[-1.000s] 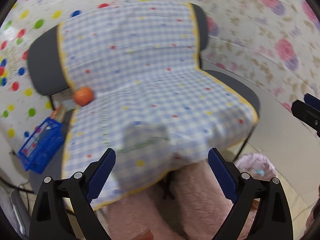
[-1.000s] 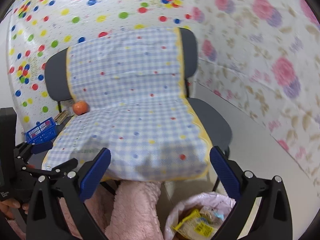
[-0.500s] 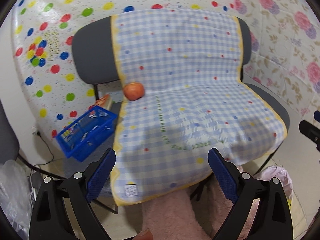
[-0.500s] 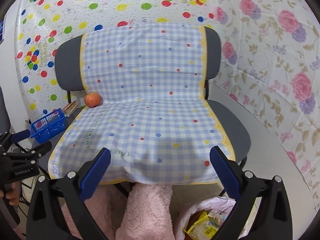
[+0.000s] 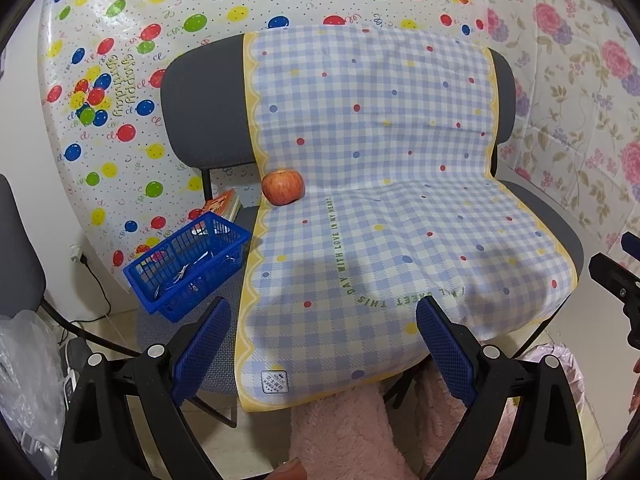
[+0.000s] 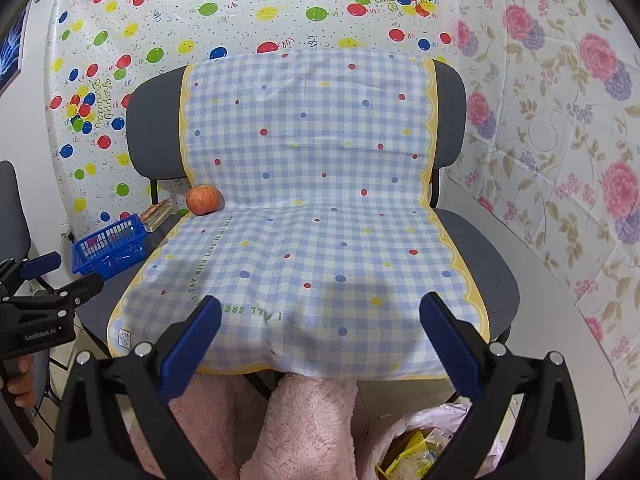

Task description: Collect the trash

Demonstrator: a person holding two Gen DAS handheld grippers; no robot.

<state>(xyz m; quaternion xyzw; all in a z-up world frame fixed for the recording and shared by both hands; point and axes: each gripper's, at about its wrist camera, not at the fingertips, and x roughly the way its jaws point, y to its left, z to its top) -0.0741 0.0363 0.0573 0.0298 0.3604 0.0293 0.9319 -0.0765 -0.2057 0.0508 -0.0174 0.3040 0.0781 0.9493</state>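
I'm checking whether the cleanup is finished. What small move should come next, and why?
Probably ease the left gripper toward the apple at the back left of the checked cloth. Both grippers are open and empty, the apple is the only loose item on the seat, and the trash bag sits below.

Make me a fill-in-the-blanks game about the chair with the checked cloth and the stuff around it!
1. The round red-orange apple sits on the blue-and-white checked cloth at the ____ of the seat.
2. The plastic mesh basket beside the grey chair is coloured ____.
3. The left gripper and the right gripper both have their jaws ____.
4. The pink plastic bag on the floor holds ____ wrappers.

Missing words: back; blue; open; yellow
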